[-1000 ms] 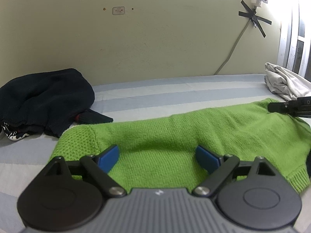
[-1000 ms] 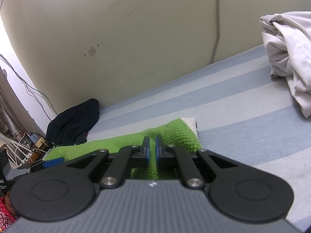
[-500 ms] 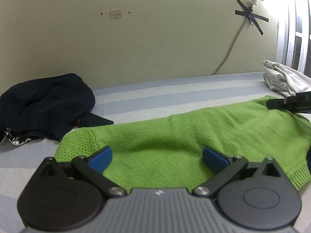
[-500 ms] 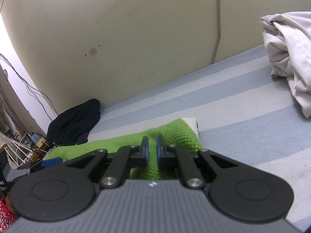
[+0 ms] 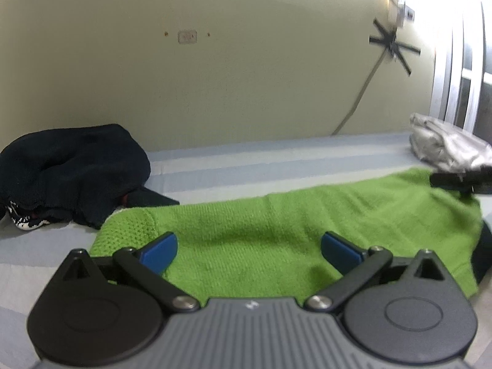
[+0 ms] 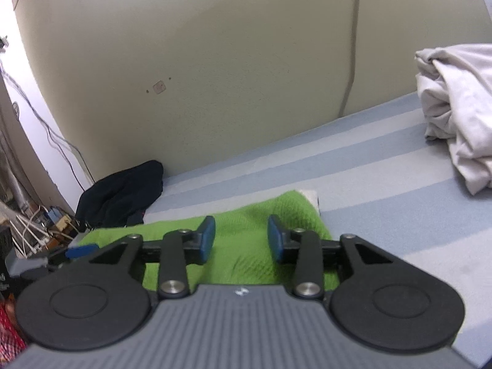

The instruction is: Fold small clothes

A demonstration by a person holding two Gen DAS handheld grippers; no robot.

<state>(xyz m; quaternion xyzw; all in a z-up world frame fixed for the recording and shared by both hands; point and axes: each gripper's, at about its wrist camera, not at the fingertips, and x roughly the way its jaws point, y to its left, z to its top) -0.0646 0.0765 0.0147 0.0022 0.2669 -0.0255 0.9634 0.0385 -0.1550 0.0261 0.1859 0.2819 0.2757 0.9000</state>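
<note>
The green knitted sweater [image 5: 276, 233] lies spread across the striped bed [image 6: 384, 184]. The left gripper [image 5: 249, 246] hovers over it, jaws wide apart (nothing between them). The right gripper [image 6: 241, 238] has its jaws opening above the sweater's end. A dark garment [image 5: 70, 172] lies beside.

Left wrist view: low and close over the green sweater [image 5: 276, 246], facing the wall [image 5: 246, 77]. Right wrist view: equally near, at the sweater's other end, angled leftward. Both share the sweater, dark clothes [image 6: 123, 190], white cloth [image 6: 455, 107] and striped sheet [image 5: 276, 160].
</note>
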